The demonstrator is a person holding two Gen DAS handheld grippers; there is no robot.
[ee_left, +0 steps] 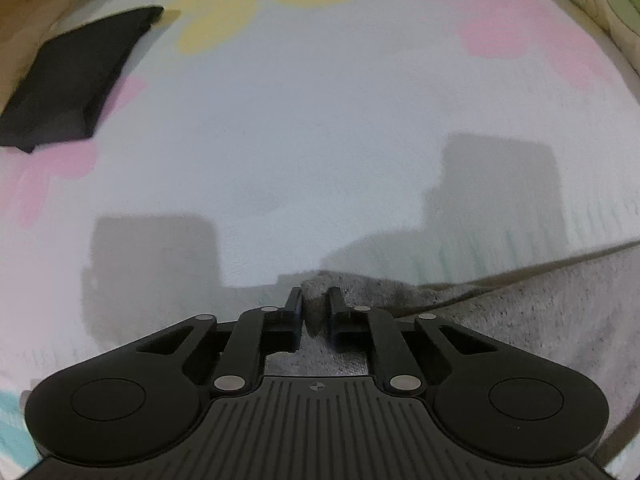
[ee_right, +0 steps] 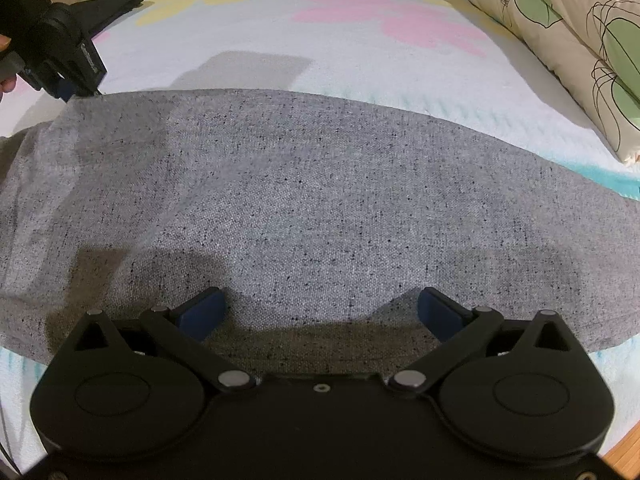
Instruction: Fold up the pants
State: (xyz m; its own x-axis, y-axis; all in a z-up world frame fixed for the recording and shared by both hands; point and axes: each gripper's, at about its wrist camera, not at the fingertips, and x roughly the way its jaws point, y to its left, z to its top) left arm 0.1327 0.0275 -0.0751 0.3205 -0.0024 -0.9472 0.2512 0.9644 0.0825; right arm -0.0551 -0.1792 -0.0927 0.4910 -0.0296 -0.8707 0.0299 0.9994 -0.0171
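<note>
The grey speckled pants [ee_right: 320, 208] lie spread flat across a bed [ee_right: 360, 60] covered in a pale sheet printed with pink and yellow flowers. The right wrist view shows most of the cloth as a broad band, with the right hand-held gripper [ee_right: 320, 312] low over its near edge, its blue-padded fingers [ee_right: 200, 314] spread wide apart and holding nothing. Only this view shows the patterned cream and green pillows [ee_right: 568, 52] at the far right of the bed, and the left hand-held gripper [ee_right: 86, 90] from outside, at the far left corner of the pants, where the cloth rises to its tip. The left wrist view gives the close look: the left hand-held gripper [ee_left: 316, 304] has its two dark fingers drawn nearly together, pinching a bunched edge of the pants [ee_left: 500, 320] between them. That view also shows more plainly a folded black garment [ee_left: 76, 80] lying well apart on the sheet to the left.
</note>
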